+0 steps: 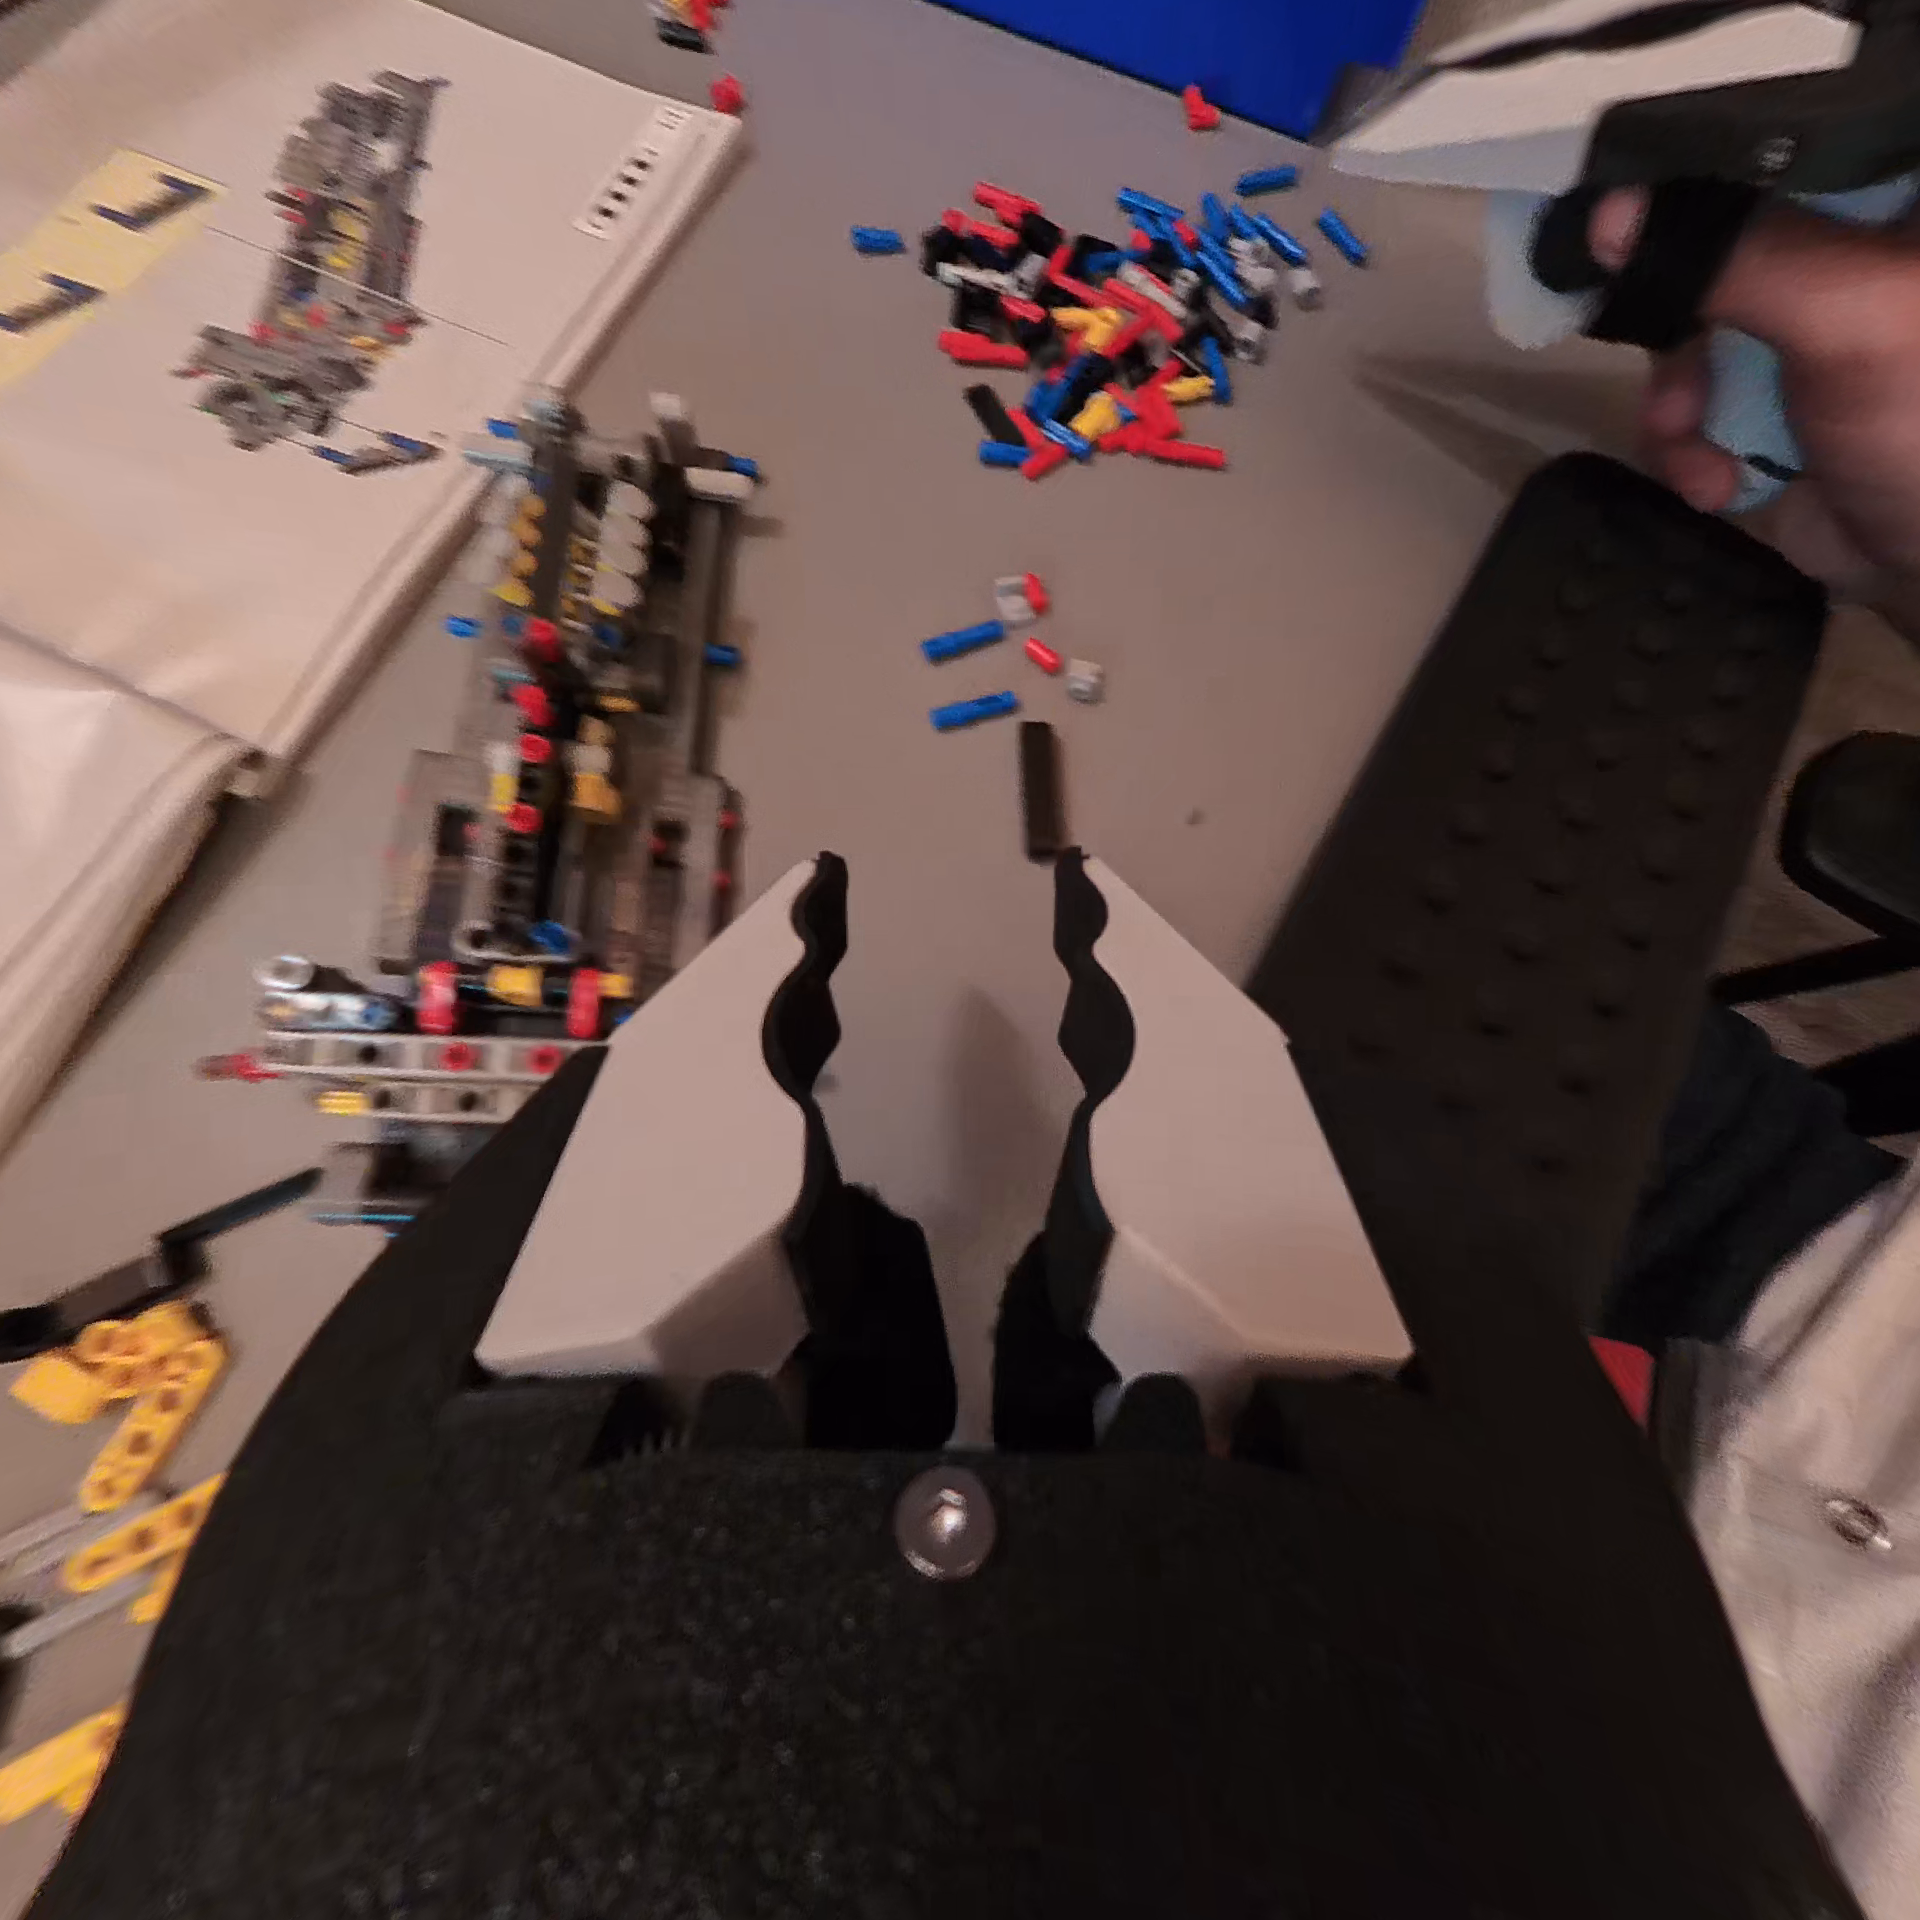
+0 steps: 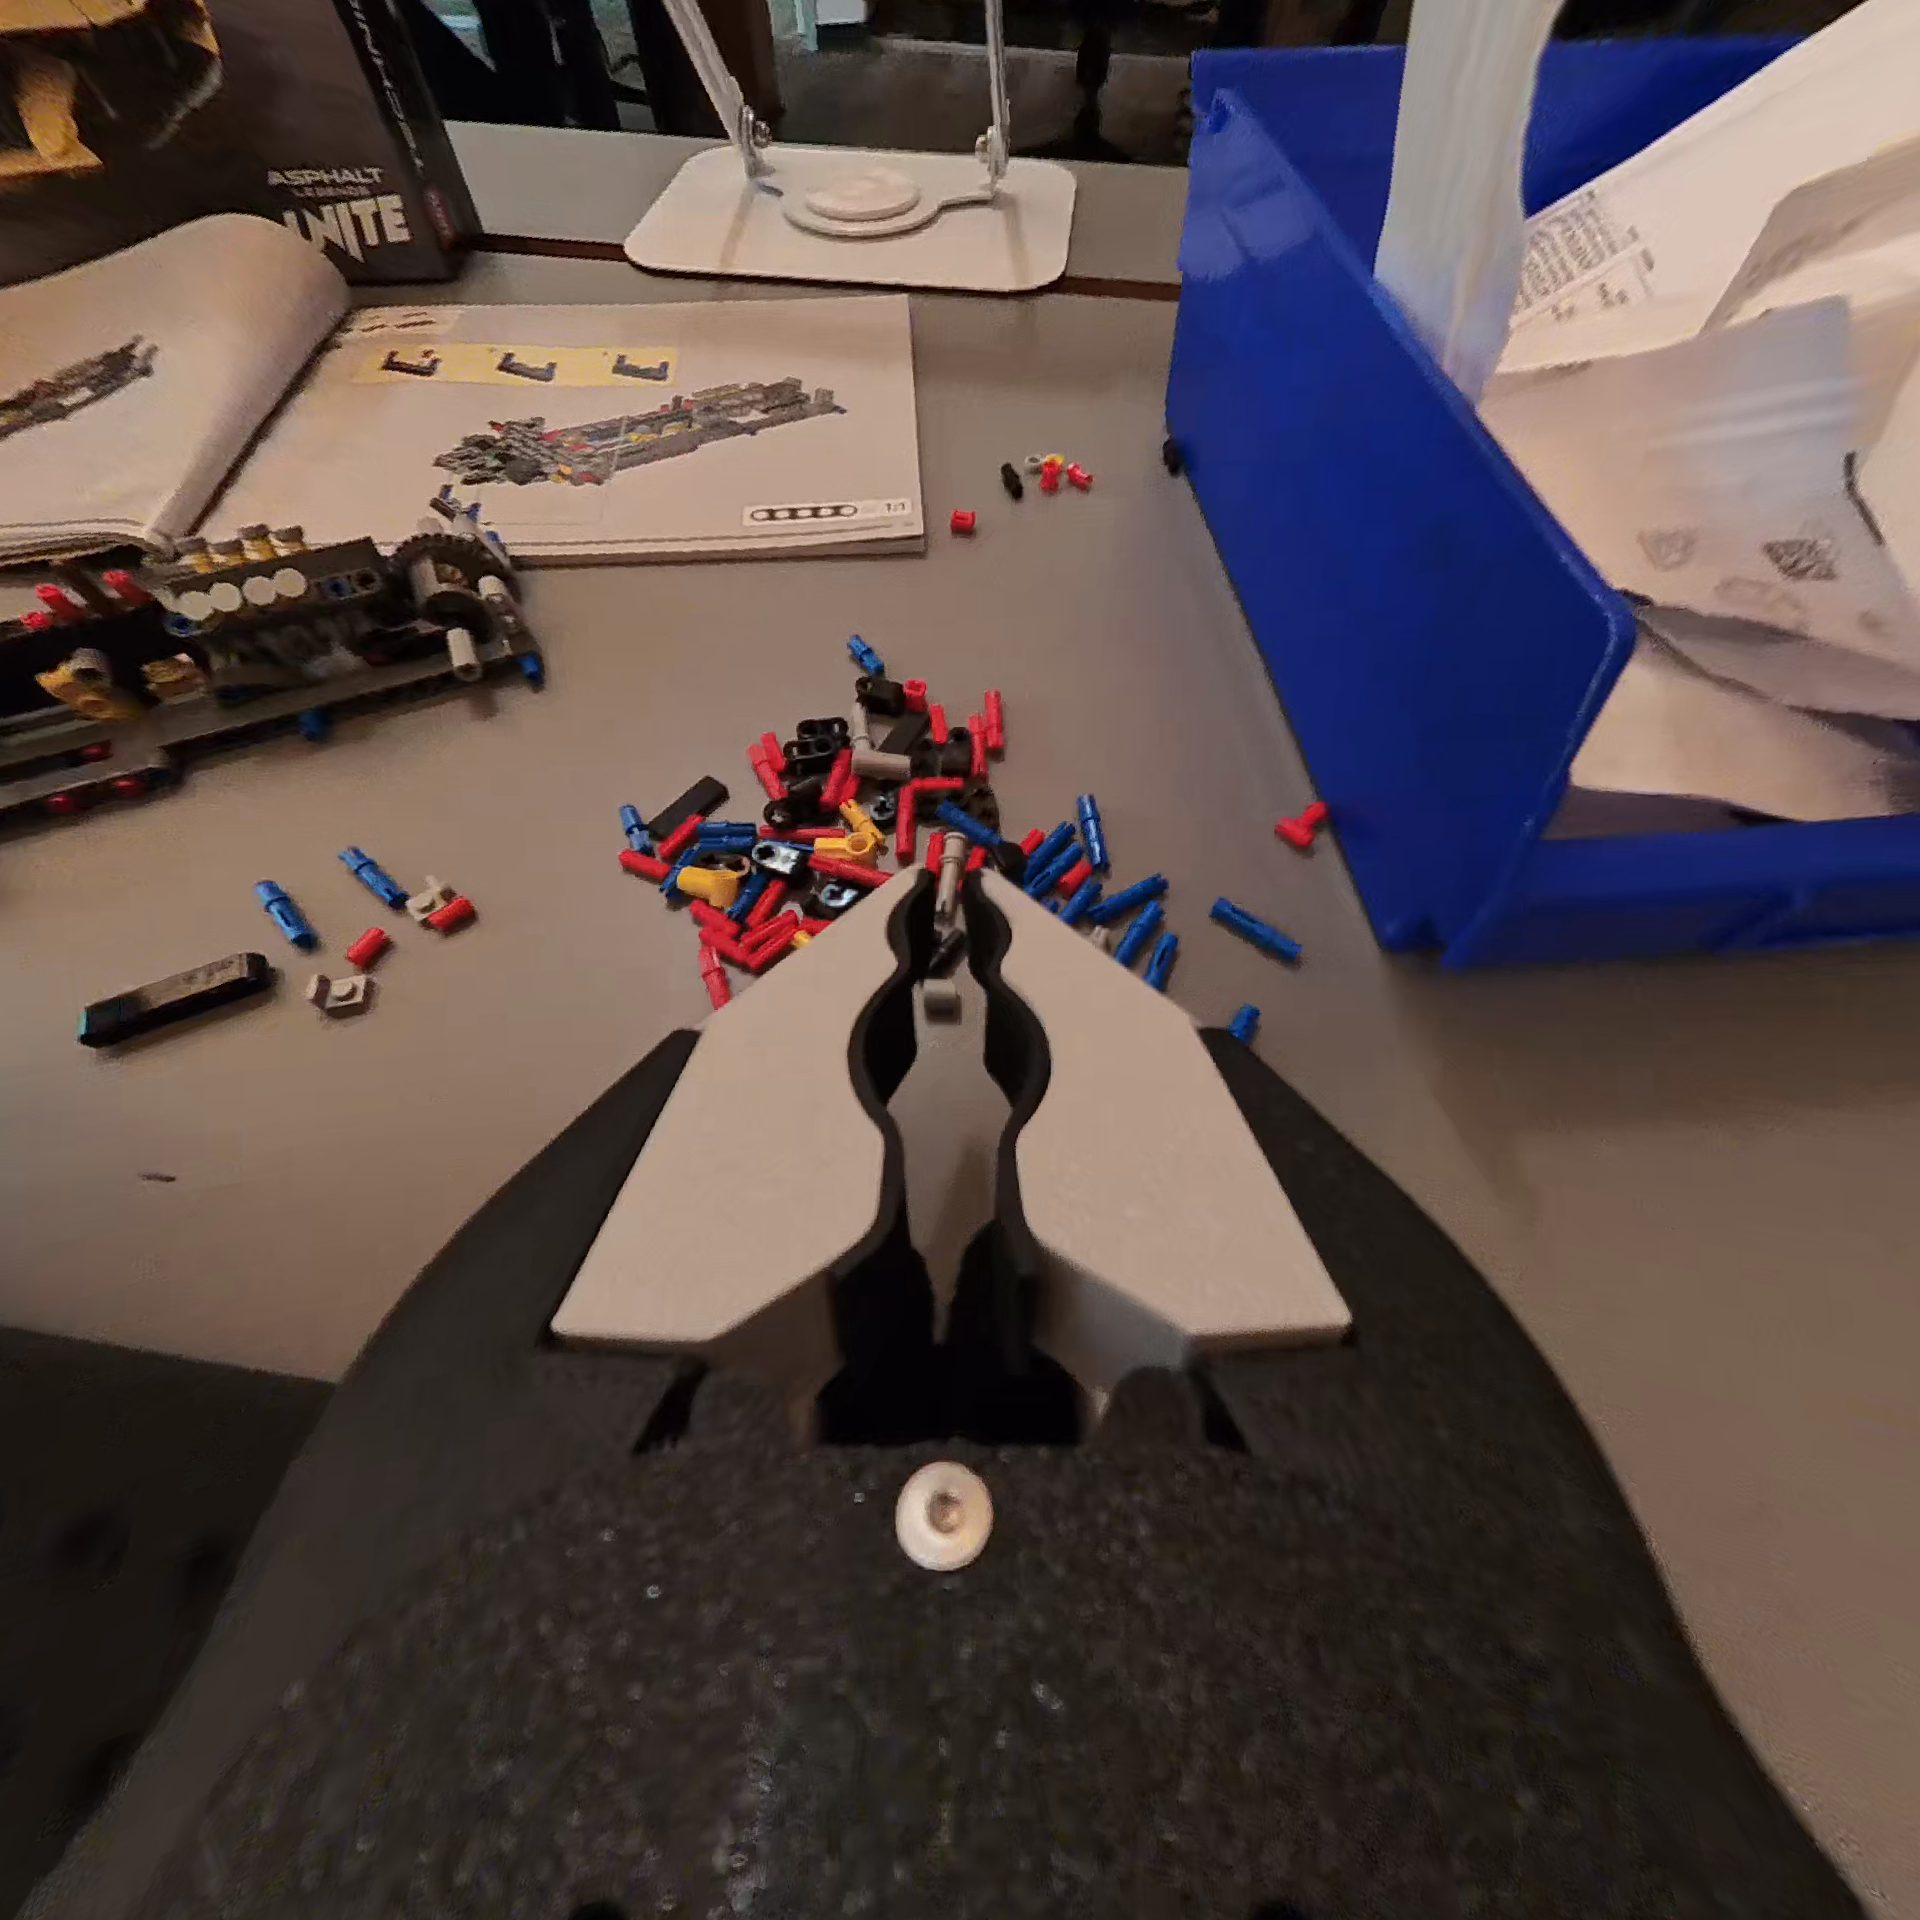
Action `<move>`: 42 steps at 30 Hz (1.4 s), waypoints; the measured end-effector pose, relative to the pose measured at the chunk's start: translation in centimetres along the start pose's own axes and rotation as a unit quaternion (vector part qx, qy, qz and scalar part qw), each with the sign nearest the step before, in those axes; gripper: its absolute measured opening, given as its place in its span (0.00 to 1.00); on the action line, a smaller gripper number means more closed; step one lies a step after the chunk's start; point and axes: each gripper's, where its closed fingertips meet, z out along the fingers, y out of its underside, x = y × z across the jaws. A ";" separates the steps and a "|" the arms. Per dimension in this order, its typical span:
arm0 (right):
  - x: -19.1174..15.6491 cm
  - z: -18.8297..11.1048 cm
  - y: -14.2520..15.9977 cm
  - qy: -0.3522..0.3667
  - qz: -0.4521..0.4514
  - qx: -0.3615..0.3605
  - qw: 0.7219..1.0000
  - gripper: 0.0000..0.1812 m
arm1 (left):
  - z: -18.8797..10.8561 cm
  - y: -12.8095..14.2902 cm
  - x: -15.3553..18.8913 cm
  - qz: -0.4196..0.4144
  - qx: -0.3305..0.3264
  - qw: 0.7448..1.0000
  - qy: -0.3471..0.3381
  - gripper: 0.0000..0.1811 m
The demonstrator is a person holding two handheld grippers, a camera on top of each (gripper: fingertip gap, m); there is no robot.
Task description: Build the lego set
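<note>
From the left wrist view, your left gripper hangs over the grey table with its jaws wide apart and nothing in them; the half-built model sits just to its left, and the loose pile of pieces lies farther ahead. From the right wrist view, your right gripper sits at the near edge of that pile, jaws nearly together and pinching a small grey pin at the tips, with the blue bin off to the right.
</note>
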 end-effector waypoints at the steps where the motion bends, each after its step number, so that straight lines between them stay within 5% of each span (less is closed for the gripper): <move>1: 0.0 0.1 0.1 -0.008 0.009 -0.004 1.000 0.03 | 0.1 -0.5 -1.1 0.001 0.003 1.000 -0.011 0.21; 9: -2.8 4.6 -0.4 -0.118 0.000 -0.092 0.989 0.09 | 1.0 -6.3 -12.6 0.034 0.014 0.990 -0.137 0.28; 15: -7.7 6.6 0.8 -0.207 -0.022 -0.169 0.963 0.10 | 3.0 -8.1 -18.4 -0.040 0.028 0.986 -0.157 0.24; 27: -7.3 8.5 2.0 -0.091 -0.086 -0.274 0.954 0.06 | 3.7 -6.1 -18.2 -0.077 0.048 0.991 -0.096 0.21; 35: -7.7 8.4 1.5 -0.084 -0.133 -0.259 0.953 0.03 | 3.1 -5.7 -18.8 -0.073 0.053 0.990 -0.105 0.21; 38: -11.6 6.1 -0.6 -0.208 -0.148 -0.210 0.944 0.03 | 3.0 -5.5 -19.1 -0.076 0.052 0.990 -0.108 0.20; 42: -16.9 0.3 2.2 -0.364 -0.241 -0.228 0.871 0.04 | 3.2 -5.1 -19.5 -0.077 0.047 0.989 -0.116 0.20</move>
